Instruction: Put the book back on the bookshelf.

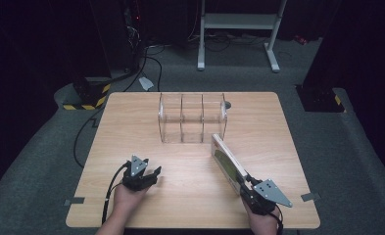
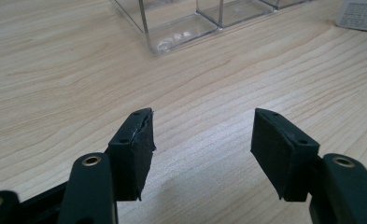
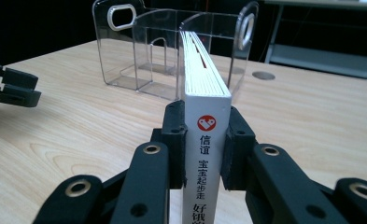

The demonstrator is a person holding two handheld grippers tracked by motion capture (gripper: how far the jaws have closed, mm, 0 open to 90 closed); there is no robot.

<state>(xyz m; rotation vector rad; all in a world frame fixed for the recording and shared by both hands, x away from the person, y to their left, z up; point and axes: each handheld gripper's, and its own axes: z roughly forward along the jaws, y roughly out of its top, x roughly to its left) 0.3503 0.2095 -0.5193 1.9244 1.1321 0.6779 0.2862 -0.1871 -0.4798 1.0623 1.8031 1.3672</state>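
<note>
the right gripper (image 3: 204, 140) pinches a book (image 3: 205, 100) by its spine, both jaws pressed against the covers. the right gripper view shows the white spine's red heart logo and chinese characters; the high view shows the book (image 1: 228, 162) raised and tilted, just in front of the clear organizer (image 1: 192, 117) with 3 compartments on the wooden table (image 1: 131, 122). the left gripper (image 2: 202, 140) hovers over bare wood, jaws spread with nothing between them.

The book (image 3: 204, 140) spine bears a red heart logo above 信谊 宝宝起步走.
</note>
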